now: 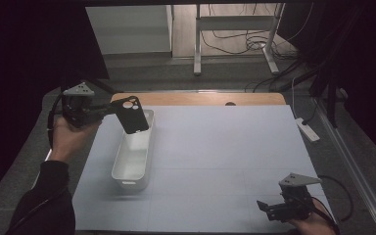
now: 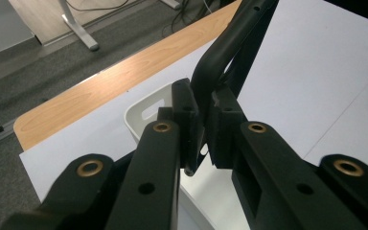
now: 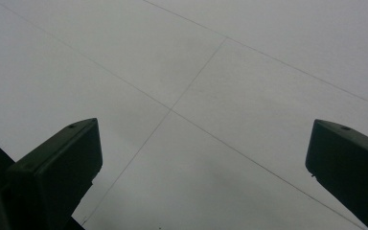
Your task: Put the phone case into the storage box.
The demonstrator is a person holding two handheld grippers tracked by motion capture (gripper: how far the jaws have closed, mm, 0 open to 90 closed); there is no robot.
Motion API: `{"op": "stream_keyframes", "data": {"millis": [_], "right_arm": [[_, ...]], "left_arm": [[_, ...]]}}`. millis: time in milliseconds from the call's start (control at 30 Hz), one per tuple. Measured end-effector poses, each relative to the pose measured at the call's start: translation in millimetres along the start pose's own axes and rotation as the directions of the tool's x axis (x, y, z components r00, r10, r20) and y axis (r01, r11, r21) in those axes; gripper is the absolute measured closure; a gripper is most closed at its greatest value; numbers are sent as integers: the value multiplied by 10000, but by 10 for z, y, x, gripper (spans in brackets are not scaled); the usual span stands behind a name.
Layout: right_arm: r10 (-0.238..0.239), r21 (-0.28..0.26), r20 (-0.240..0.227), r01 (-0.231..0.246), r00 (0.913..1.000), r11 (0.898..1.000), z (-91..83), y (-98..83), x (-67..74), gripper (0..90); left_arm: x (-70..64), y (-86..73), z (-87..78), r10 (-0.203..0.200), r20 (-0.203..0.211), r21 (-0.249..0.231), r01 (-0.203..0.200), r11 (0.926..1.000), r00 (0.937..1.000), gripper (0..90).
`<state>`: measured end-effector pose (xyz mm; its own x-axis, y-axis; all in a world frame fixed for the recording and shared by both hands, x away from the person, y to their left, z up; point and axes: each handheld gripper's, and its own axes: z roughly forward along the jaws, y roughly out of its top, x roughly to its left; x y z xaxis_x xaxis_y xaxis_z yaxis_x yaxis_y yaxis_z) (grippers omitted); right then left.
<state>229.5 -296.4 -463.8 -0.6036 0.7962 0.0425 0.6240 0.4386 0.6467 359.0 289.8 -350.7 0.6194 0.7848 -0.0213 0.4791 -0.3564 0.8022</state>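
A black phone case [image 1: 132, 114] with a camera cutout hangs in the air over the far end of a long white bin [image 1: 129, 174]. My left gripper [image 1: 108, 110] is shut on the case's edge, held by a hand at the table's left. In the left gripper view the two black jaws pinch the case [image 2: 230, 52] at its rim, with the bin [image 2: 143, 112] below. My right gripper [image 1: 269, 209] rests near the table's front right corner, its jaws wide apart. In the right gripper view only pale mat lies between the fingertips [image 3: 60, 158].
A pale blue-grey mat [image 1: 215, 152] covers the table, with a wooden edge [image 1: 200, 99] at the far side. A white power strip [image 1: 307, 129] lies off the right side. Beyond the table stand desk legs [image 1: 197, 44] and loose cables on the floor.
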Motion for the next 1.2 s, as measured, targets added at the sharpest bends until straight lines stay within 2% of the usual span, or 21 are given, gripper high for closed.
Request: {"op": "stream_keyframes", "data": {"millis": [267,733,833,1200], "right_arm": [[-12,-7,6,12,10000,10000,0,0,-1,0],[11,15,-29,-11,10000,10000,3,0,-4,0],[27,35,-40,-27,10000,10000,3,0,-4,0],[-5,36,-73,5,10000,10000,4,0,-4,0]], "left_arm": [[78,-16,116,-72,-128,18,72,10000,9999,833],[206,15,361,-39,26,338,38,9994,10000,832],[232,22,424,130,-24,420,-129,9990,9999,832],[335,19,612,299,46,532,-301,9981,9995,832]]}}
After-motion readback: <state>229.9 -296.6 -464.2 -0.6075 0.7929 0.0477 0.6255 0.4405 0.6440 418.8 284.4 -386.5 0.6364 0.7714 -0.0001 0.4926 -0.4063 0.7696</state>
